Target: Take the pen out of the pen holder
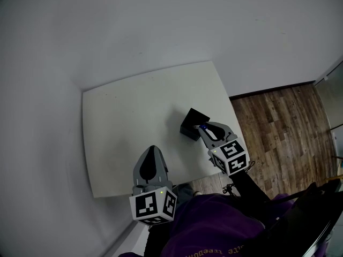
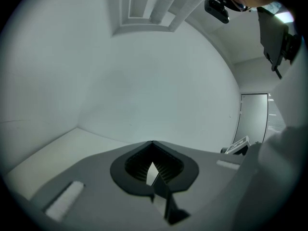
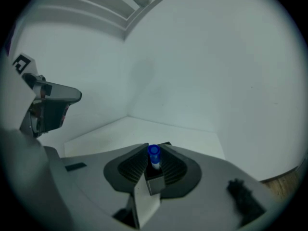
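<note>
What the right claw [image 3: 153, 154] has hold of: the pen [image 3: 154, 158]. The ribbed pads [image 3: 132, 166] are closed in on its barrel from either side, so the jaws stand part-way apart, as wide as the pen.
Pen's long axis: close to upright, crossing the line the claw points along.
Pen's ends: the blue cap points up and shows just above the jaw tips. The white barrel runs down from it, and the lower end is out of sight below the jaws.
Pen's place: at the tips of the right claw, directly over the pen holder [image 1: 191, 123]. I cannot tell whether the lower end is inside it.
Pen holder: a black box on the white worktop [image 1: 128, 122], close to the right edge and nearer the near-right corner than the far one.
Right claw's approach: from the near-right corner, tilted down toward the holder, its marker cube [image 1: 230, 157] at the back.
Left claw [image 2: 152, 144]: tips together, nothing between them.
Left claw's place: over the near edge of the worktop, about the middle of it, pointing toward the far edge, well apart from the holder.
Beyond the worktop: a pale wall on the far and left sides, a wooden floor [image 1: 278, 122] past the right edge.
</note>
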Tool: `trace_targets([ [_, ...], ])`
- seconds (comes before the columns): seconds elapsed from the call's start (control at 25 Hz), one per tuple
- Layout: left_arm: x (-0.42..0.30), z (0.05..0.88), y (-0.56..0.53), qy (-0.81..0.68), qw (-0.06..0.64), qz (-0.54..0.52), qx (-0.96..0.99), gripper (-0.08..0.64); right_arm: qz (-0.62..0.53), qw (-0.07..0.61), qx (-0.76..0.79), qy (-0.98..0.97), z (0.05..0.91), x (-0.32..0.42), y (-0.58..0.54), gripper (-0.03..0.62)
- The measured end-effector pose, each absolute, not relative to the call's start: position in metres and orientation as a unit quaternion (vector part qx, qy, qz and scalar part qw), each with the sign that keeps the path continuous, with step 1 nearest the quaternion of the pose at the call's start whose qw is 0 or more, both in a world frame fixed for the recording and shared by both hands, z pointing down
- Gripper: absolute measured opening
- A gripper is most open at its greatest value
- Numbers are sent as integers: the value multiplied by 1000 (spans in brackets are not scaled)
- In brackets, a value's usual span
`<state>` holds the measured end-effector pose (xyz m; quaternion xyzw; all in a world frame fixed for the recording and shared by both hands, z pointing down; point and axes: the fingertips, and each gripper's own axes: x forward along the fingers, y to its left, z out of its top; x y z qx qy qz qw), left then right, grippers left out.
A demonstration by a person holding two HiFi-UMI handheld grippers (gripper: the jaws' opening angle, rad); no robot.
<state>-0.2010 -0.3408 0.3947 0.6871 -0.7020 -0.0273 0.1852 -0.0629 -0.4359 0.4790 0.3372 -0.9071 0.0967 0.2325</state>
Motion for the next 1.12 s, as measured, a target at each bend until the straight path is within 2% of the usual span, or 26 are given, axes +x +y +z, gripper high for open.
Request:
trace_targets([
  [1.12,-195,382,-329,-696,173,-38,696,8,77,140,329,-931,392,-63,-420,80],
])
